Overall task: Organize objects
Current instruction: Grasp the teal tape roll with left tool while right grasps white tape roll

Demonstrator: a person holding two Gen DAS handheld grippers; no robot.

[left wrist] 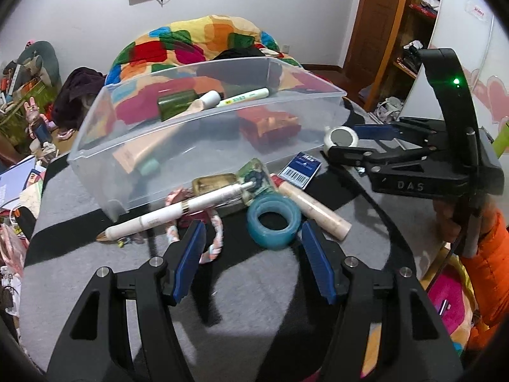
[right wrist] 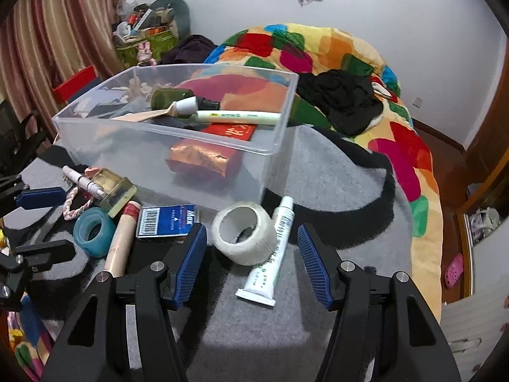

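Observation:
A clear plastic bin point(left wrist: 95, 146) point(right wrist: 276, 146) stands on the grey mat and holds a green bottle point(right wrist: 168, 97), a white marker point(right wrist: 235, 116) and a red packet point(right wrist: 203, 156). My left gripper point(left wrist: 251, 242) is open, its fingers either side of a blue tape roll point(left wrist: 274, 222) point(right wrist: 94, 230). My right gripper point(right wrist: 251, 242) is open around a white tape roll point(right wrist: 243, 232) point(left wrist: 341, 137) that leans on a white tube point(right wrist: 270, 251). Before the bin lie a white pen point(left wrist: 178, 211), a beige tube point(left wrist: 315, 210) point(right wrist: 122, 235), a blue card box point(left wrist: 300, 169) point(right wrist: 167, 221), a yellowish case point(left wrist: 232, 183) point(right wrist: 113, 191) and a braided cord point(left wrist: 216, 238) point(right wrist: 76, 205).
The grey mat point(left wrist: 270, 286) point(right wrist: 334, 191) with black patches lies on a bed with a many-coloured quilt point(right wrist: 407, 146). Black clothing point(right wrist: 340, 98) lies on the quilt to the right of the bin. Clutter stands at the far wall point(right wrist: 146, 31).

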